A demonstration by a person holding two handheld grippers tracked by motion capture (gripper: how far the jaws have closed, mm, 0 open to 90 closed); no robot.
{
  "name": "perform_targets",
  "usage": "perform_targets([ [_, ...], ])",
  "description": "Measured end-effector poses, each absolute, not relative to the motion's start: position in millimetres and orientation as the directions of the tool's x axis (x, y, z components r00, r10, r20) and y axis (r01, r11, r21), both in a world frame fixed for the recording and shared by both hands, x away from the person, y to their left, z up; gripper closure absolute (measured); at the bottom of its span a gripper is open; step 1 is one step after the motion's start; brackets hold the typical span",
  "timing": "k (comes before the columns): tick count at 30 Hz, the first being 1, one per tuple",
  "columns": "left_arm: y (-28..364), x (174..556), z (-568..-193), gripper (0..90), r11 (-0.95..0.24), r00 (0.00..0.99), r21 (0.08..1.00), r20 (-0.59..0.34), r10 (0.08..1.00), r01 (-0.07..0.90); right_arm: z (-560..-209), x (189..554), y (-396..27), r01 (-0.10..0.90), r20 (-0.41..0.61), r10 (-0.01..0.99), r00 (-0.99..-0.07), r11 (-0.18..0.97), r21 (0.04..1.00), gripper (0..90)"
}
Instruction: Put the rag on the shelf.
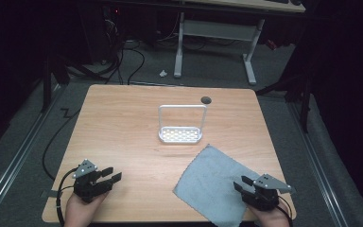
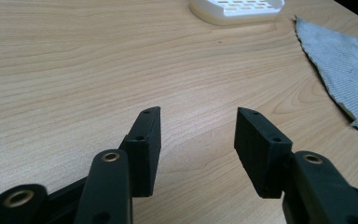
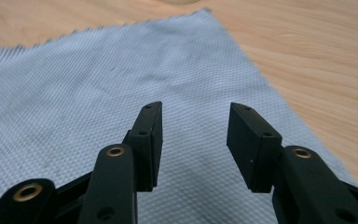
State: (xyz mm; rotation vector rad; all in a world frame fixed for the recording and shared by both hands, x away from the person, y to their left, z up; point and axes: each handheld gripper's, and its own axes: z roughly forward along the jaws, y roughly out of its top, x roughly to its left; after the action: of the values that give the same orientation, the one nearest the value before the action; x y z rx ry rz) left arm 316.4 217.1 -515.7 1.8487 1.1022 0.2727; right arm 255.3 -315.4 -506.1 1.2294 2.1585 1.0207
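Note:
A grey-blue cloth point(image 1: 217, 182) lies flat on the wooden table point(image 1: 123, 132) at the front right, seen up close as the cloth point(image 3: 121, 79) in the right gripper view. My right gripper point(image 1: 242, 183) rests on its near right part, open, with nothing between the jaws point(image 3: 195, 140). At the front left my left gripper point(image 1: 111, 174) lies on bare wood, also open and empty point(image 2: 198, 140). A white rack point(image 1: 181, 124) with a slotted base and a tall wire handle stands at the table's middle; its base point(image 2: 237, 9) shows far off in the left gripper view, as does the cloth's edge point(image 2: 345, 65).
A round cable hole point(image 1: 206, 100) sits near the table's far edge. Beyond the table stand a white desk frame point(image 1: 215, 42) and loose cables on the grey floor. The surroundings are dark.

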Motion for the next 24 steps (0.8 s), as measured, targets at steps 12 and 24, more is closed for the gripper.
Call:
perform_targets([
  [12, 215.5, 314.8, -514.6, 50.9, -0.164, 0.583, 0.808, -0.252, 0.773, 0.566, -511.5, 260.0, -313.9, 0.564, 0.002, 0.874, -0.486, 0.312, 0.764, 54.5],
  [24, 215.2, 314.2, -515.3, 50.6, -0.163, 0.579, 0.804, -0.255, 0.774, 0.572, -508.6, 255.6, -314.8, 0.554, 0.013, 0.869, -0.494, 0.303, 0.775, 55.7],
])
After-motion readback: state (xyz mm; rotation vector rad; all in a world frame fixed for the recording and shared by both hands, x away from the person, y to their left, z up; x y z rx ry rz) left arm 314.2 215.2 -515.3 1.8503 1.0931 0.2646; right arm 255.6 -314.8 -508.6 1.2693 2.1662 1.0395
